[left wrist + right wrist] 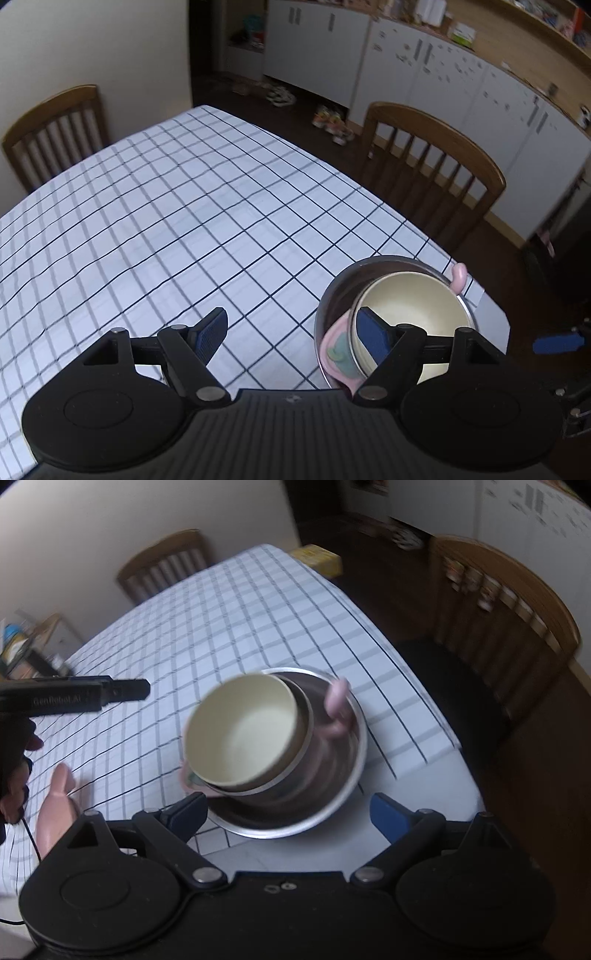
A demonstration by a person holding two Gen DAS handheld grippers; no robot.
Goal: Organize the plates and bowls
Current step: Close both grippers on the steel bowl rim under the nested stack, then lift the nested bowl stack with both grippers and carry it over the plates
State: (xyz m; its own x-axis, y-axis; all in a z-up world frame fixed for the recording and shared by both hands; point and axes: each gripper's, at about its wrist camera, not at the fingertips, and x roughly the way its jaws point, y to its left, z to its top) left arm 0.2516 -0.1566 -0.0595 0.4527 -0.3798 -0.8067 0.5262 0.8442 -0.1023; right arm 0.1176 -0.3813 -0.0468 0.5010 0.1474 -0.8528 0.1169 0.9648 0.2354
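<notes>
Near the bench (424,805) corner we see 1 cream round bowl (243,731) nested on a pink dish (338,350) inside a wide steel bowl (332,805); stacking looks largely done. Our left hand-held gripper (291,332) and right hand-held gripper (291,812) are spread, holding nothing.

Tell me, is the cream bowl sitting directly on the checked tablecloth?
No, the cream bowl sits nested inside the metal bowl, with a pink dish between them, not on the tablecloth.

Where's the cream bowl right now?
The cream bowl sits nested in the metal bowl near the table's right corner, tilted.
</notes>
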